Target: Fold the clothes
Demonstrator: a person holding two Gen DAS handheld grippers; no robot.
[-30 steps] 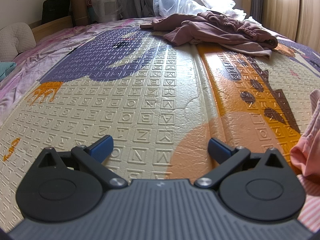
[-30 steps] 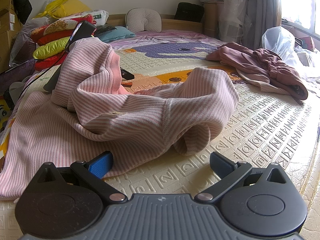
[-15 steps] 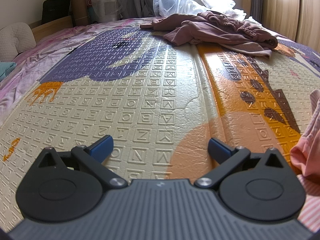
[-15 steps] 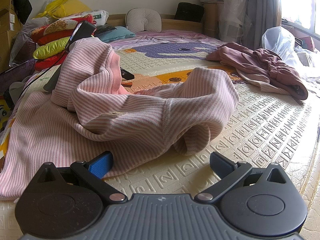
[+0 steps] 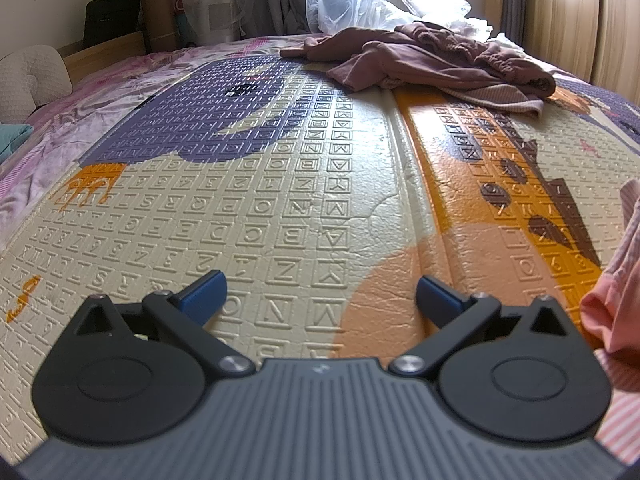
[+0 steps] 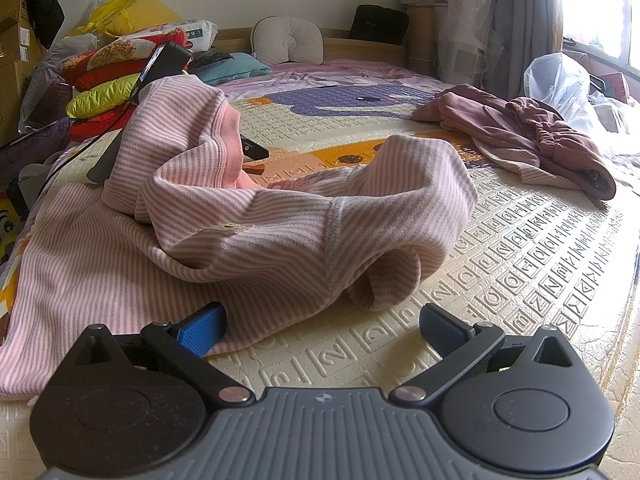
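Nothing changing since a second ago: you are holding both grippers idle, fold not begun. Left gripper gaping over bare play mat. Right gripper gaping, empty, facing crumpled pink striped garment lying on mat.

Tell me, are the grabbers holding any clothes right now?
No. Both the left gripper and the right gripper are open with nothing between their fingers. The pink striped garment lies crumpled on the play mat, unheld.

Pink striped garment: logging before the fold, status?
Left gripper open, over bare mat. Right gripper open, at pink striped garment, crumpled, unfolded. Nothing blocking.
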